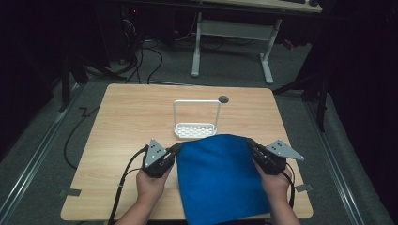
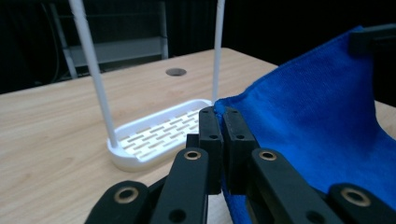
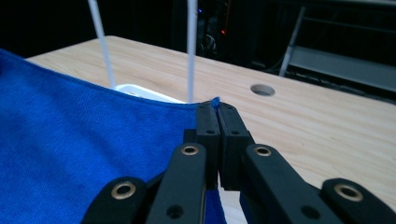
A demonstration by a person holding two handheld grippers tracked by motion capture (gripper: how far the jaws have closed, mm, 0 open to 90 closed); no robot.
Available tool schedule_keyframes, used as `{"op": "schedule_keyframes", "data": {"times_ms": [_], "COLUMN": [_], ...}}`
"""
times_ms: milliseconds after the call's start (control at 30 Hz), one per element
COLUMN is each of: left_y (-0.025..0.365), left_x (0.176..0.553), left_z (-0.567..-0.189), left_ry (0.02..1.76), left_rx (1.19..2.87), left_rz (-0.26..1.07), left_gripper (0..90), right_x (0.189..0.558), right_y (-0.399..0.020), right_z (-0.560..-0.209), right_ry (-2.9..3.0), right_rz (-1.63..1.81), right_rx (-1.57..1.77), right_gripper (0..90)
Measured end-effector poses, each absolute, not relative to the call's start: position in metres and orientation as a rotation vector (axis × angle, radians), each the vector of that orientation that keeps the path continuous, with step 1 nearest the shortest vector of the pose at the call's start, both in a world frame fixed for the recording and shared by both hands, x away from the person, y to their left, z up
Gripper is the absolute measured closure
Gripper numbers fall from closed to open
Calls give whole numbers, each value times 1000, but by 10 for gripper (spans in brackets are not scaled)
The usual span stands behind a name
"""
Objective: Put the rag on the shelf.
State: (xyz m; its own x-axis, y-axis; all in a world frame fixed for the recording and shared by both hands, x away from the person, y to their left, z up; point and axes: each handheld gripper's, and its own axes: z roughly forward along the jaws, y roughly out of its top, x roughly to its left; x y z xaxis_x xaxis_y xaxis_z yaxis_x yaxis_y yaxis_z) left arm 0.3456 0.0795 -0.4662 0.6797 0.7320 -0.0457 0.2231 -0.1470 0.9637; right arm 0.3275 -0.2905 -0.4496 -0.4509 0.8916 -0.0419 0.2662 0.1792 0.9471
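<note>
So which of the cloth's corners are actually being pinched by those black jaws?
The two far corners of the blue cloth, nearest the white rack: left gripper holds one, right gripper the other. The near edge hangs free.

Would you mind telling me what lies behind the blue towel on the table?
Behind the blue towel, which both tools hold by its far corners, stands a white rack with a slotted base and tall hoop. The towel's raised edge hides the base's near rim.

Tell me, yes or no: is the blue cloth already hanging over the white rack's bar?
No, the blue cloth is held at its far corners in front of the white rack, whose bar is bare.
</note>
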Motion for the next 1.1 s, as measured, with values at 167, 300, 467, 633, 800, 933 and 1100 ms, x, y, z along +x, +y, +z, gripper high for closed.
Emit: {"op": "schedule_keyframes", "data": {"times_ms": [167,300,467,633,800,933,1100], "left_y": [94,102,112,120,125,129,133], "left_x": [344,343,338,332,332,334,337], "left_z": [-454,-446,-431,-413,-398,-391,-375], "left_ry": [791,790,777,755,739,739,720], "left_rx": [1660,1637,1593,1548,1519,1496,1486], "left_rz": [582,598,646,703,735,736,762], "left_gripper": [880,880,881,881,882,882,883], "right_x": [319,315,307,302,302,304,308], "right_y": [-280,-276,-269,-268,-267,-266,-262], "right_z": [-439,-433,-419,-405,-391,-382,-365], "right_ry": [1820,1805,1751,1702,1658,1632,1613], "right_rz": [1316,1333,1376,1409,1425,1442,1446], "right_rx": [1030,1006,958,932,898,885,847], "right_gripper": [892,892,892,892,892,892,892]}}
